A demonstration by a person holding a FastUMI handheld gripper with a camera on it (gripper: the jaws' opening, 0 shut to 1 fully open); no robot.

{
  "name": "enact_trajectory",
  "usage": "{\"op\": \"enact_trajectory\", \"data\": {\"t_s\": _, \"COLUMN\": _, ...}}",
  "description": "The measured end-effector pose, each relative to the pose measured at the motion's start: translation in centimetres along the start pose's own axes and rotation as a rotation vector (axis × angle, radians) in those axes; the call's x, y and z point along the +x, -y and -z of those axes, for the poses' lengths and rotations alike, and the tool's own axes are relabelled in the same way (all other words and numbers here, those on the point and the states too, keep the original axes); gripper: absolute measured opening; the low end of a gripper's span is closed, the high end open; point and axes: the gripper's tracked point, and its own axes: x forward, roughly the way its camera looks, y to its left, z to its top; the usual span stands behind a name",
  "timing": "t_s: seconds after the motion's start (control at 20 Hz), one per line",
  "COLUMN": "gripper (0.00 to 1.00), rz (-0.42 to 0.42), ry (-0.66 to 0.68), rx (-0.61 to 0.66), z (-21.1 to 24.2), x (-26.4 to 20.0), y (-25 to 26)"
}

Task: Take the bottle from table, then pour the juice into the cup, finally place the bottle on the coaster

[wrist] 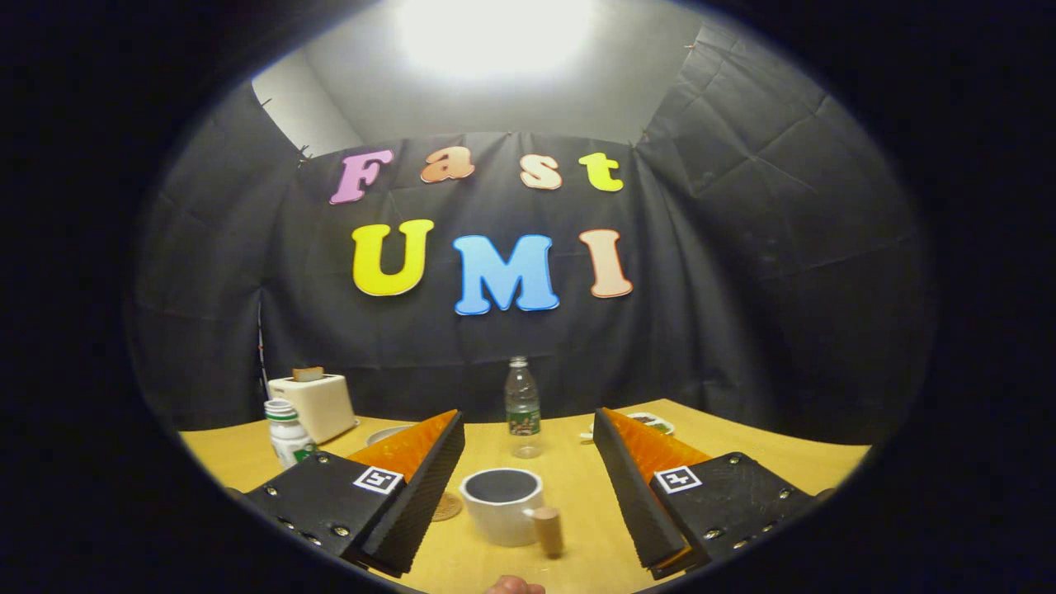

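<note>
There's the bottle [522, 407], centre of frame, standing upright on the bench [577, 487] well beyond the tongs [528, 487] — clear plastic, pale cap, a green band of label round its lower half, and whatever juice is in it is too faint to gauge from here. Nearer in, just below centre, the white cup [503, 505] with its dark inside sits between the two fingers, its wooden handle turned toward the lower right; it seems lined up so the pour comes straight after the grab. Peeking out by the left finger, lower left of centre, a round cork-coloured coaster [446, 506] — the bottle's final stop, I'd say. The tongs are released, spread wide and holding nothing, aimed at the bottle, so the reach looks yet to be made. Off to the left stand a white toaster [318, 404] and a green-banded jar [288, 431]; a small plate [652, 423] lies right of centre.
</note>
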Motion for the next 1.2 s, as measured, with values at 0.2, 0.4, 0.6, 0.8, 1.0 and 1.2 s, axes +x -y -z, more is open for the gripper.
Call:
{"op": "enact_trajectory", "data": {"t_s": 0.2, "gripper": 0.95, "rz": -0.122, "ry": -0.018, "rx": -0.043, "z": 0.9, "x": -0.9, "y": -8.6}}
{"op": "enact_trajectory", "data": {"t_s": 0.4, "gripper": 0.95, "rz": -0.243, "ry": -0.041, "rx": -0.074, "z": 2.9, "x": -1.5, "y": -15.9}}
{"op": "enact_trajectory", "data": {"t_s": 0.6, "gripper": 0.95, "rz": -0.329, "ry": -0.081, "rx": -0.094, "z": 5.6, "x": -0.8, "y": -19.3}}
{"op": "enact_trajectory", "data": {"t_s": 0.8, "gripper": 0.95, "rz": -0.376, "ry": -0.1, "rx": -0.083, "z": 7.4, "x": 1.2, "y": -20.7}}
{"op": "enact_trajectory", "data": {"t_s": 1.0, "gripper": 0.95, "rz": -0.431, "ry": -0.134, "rx": -0.083, "z": 9.0, "x": 3.2, "y": -22.0}}
{"op": "enact_trajectory", "data": {"t_s": 1.2, "gripper": 0.95, "rz": -0.48, "ry": -0.176, "rx": -0.129, "z": 10.7, "x": 4.5, "y": -23.0}}
